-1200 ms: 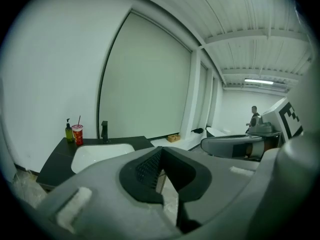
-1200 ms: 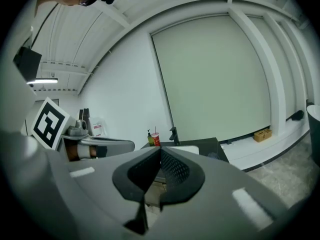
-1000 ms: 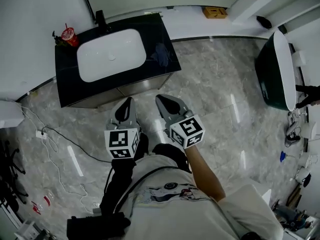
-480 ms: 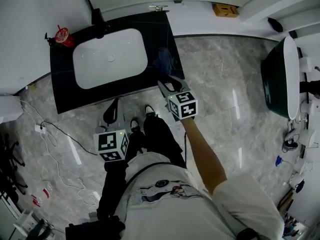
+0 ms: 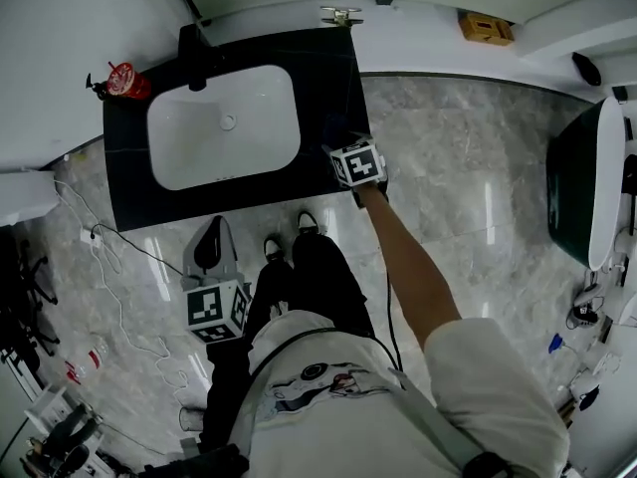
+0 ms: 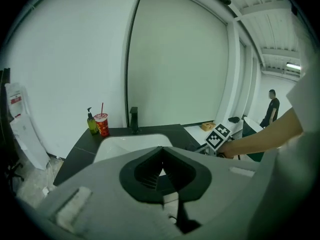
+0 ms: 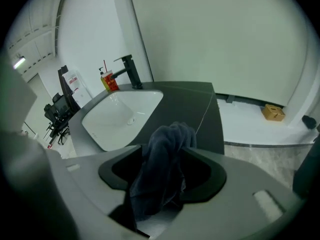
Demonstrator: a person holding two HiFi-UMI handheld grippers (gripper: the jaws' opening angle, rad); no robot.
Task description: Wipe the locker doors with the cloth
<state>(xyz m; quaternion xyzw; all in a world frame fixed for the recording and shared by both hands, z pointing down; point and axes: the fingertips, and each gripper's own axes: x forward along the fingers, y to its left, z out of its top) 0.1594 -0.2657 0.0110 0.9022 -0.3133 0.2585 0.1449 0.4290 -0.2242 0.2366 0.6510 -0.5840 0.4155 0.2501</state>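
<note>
1. The cloth is dark and lies bunched in a soft heap on the black counter, near its front right corner and beside the white sink.
2. The right gripper points down over that corner. Its jaws have just been opening and stand wide, with the raised fold of the cloth between them. They do not look clamped on it yet.
3. The left gripper hangs low in front of the counter, well apart from the cloth. Its jaws are together with nothing in them.
4. The cloth looks light, limp and easy to squash. It should give under the pads rather than slip, and whatever is not caught will probably droop.
5. The best hold seems to be the thick middle hump now between the jaws. There several layers would be pinched at once. A thin edge might pull out once rubbing starts.
6. The counter under it is hard and glossy, so the jaws should close on fabric rather than press down onto the stone.
7. No door fronts show clearly in these views, so the wiping has yet to begin.
</note>
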